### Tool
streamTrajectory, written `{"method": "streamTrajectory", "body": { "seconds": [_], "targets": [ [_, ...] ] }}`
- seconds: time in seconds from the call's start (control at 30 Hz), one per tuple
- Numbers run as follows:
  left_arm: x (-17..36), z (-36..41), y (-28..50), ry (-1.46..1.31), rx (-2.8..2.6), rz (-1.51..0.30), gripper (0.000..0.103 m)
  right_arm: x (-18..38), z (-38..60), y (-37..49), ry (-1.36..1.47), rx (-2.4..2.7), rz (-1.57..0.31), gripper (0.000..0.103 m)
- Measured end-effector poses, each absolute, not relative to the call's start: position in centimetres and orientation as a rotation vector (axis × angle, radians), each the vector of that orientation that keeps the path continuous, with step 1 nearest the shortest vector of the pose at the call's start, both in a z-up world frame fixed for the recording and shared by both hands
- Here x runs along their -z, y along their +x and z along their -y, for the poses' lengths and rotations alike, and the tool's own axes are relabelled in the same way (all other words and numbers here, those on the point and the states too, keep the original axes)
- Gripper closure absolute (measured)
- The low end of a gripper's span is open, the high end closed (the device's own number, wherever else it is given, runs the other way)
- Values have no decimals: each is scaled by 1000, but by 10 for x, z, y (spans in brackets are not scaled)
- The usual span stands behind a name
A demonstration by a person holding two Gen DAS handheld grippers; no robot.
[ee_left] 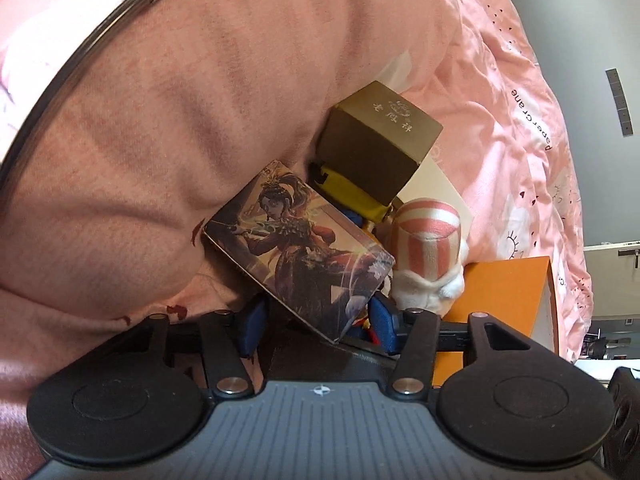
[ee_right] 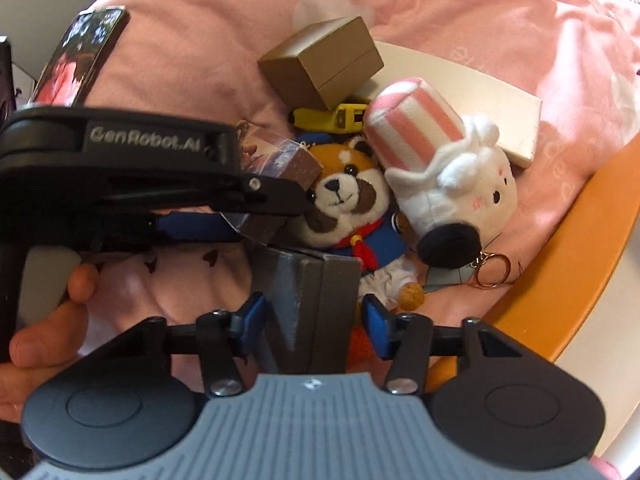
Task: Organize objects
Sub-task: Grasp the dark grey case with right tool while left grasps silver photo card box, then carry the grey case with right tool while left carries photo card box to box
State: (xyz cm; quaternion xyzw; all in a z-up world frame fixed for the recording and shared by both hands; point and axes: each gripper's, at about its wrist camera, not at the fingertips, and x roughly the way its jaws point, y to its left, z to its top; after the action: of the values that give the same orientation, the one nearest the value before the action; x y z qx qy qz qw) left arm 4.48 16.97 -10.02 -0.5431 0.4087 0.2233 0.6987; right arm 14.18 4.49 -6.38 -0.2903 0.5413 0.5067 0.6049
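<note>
My left gripper [ee_left: 316, 320] is shut on an illustrated card box [ee_left: 300, 248], held tilted above pink bedding; the box also shows in the right wrist view [ee_right: 276, 168]. My right gripper [ee_right: 310, 316] stands around a grey box [ee_right: 312, 300], its blue pads close to both sides; contact is unclear. Beyond lie a brown cube box [ee_right: 324, 62], also in the left wrist view [ee_left: 376, 140], a yellow toy [ee_right: 332, 118], a red panda plush [ee_right: 348, 200] and a white plush with a striped hat [ee_right: 452, 168], also in the left wrist view [ee_left: 428, 252].
A pink quilt [ee_right: 460, 12] covers the bed. A phone [ee_right: 80, 56] lies on it at the left. A flat white box [ee_right: 480, 92] sits behind the plushes. An orange board [ee_right: 568, 260] borders the right. A keyring [ee_right: 492, 272] hangs from the white plush.
</note>
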Motion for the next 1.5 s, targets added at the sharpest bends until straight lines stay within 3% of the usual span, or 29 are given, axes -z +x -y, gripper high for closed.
{"method": "streamTrajectory", "body": {
  "seconds": [0.27,0.43,0.7,0.8,0.9,1.03,1.07,1.5],
  "targets": [
    [86,-165,42,-1156,-447,-895,78,29,-28,136,-639,-1175,-1162,62],
    [70,-160,46,-1026,-437,-887,80,12,-17,141,-615,-1142,-1073,62],
    [50,-131,70,-473,-354,-1007,80,11,-11,148,-581,-1120,-1044,62],
    [47,-117,73,-188,-344,-989,80,9,-11,149,-576,-1118,-1046,62],
    [49,-115,77,-116,-275,-1038,79,8,-9,150,-566,-1116,-1048,62],
    [52,-94,73,104,-208,-1027,51,12,-10,151,-555,-1112,-1044,62],
    [54,-88,73,150,-194,-1020,49,12,-10,151,-555,-1113,-1044,62],
    [105,-40,94,596,-197,-1031,41,3,1,149,-537,-1066,-994,62]
  ]
}}
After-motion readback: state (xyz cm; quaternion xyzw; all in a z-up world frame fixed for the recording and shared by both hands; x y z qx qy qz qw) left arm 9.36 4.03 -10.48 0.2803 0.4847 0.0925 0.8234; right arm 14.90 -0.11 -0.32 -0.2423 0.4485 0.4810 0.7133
